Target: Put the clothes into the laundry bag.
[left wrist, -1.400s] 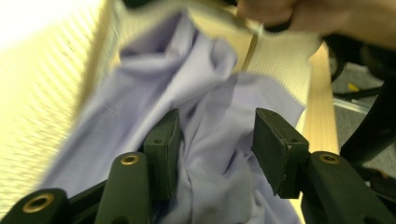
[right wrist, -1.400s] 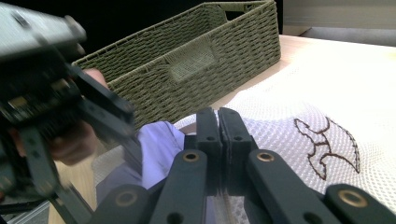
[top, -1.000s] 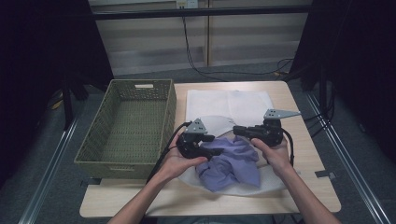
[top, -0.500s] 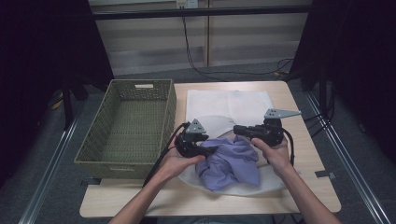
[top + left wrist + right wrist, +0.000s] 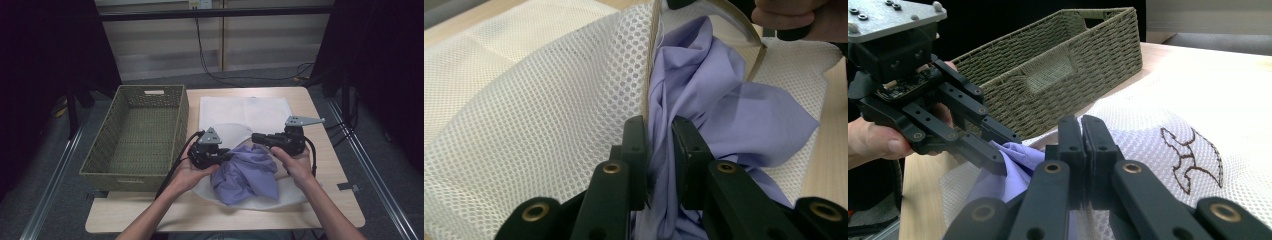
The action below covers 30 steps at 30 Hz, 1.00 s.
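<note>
Clenched with the right tongs (image 5: 256, 138) on the rim of the white mesh bag (image 5: 295, 192), apparently to keep its mouth lifted and open. Just been closing with the left tongs (image 5: 659, 125), now pinching a fold of the purple cloth (image 5: 250, 172), probably for pushing it deeper. Lying partly inside the bag on the bench (image 5: 330, 205), near the wicker basket (image 5: 150, 90). Bunched up, longest from the bag's mouth toward the near bench edge, slightly slanted.

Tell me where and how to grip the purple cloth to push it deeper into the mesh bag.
Probably grip the bunched fold of the purple cloth nearest the bag's mouth, coming along the opening of the mesh bag. The left gripper has just been closing on that fold; the right gripper pinches the bag's rim, holding the mouth up.
</note>
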Tool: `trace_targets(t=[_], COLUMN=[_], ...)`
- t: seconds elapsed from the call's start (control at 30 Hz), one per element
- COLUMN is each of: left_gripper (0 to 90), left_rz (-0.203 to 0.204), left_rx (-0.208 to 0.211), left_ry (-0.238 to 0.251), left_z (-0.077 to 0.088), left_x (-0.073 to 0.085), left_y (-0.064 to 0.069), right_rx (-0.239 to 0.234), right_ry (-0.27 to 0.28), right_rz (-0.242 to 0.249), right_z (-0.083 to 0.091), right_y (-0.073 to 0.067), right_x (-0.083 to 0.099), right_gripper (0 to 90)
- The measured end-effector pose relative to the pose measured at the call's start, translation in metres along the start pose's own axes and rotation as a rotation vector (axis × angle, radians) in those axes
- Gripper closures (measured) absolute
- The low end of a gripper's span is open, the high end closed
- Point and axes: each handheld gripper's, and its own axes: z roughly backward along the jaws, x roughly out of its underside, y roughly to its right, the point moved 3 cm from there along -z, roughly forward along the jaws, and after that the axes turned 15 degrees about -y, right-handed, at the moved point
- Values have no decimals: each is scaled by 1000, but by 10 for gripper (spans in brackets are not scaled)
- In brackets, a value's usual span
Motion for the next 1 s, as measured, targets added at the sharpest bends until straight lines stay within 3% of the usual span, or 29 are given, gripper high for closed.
trace_targets(t=[0.17,0.3,0.37,0.53,0.6,0.7,0.77,0.9,1.0], left_gripper=[808,835,895,892,879,798,664,536,458], left_rz=[-9,-20,-38,-45,-29,-30,-28,-80,-82], left_rx=[-13,21,47,51,51,69,97,121,139], left_ry=[20,49,35,-11,-15,-42,-56,-99,-113], left_z=[4,10,9,-6,-11,-20,-24,-34,-41], left_x=[-2,-6,-7,-7,-5,-1,0,5,7], left_y=[3,6,10,15,14,12,13,17,21], right_rx=[3,-1,1,1,3,0,-1,0,-3], right_ry=[2,-4,-5,-1,1,-1,0,-2,-7], right_rz=[3,1,3,6,8,11,12,10,13], right_z=[1,0,-2,-2,-1,-2,-2,-2,-3], right_y=[0,0,-1,-2,-3,-3,-4,-3,-4], right_x=[0,0,0,-2,-2,-2,-2,-2,-1], right_gripper=[881,881,881,880,881,880,880,880,880])
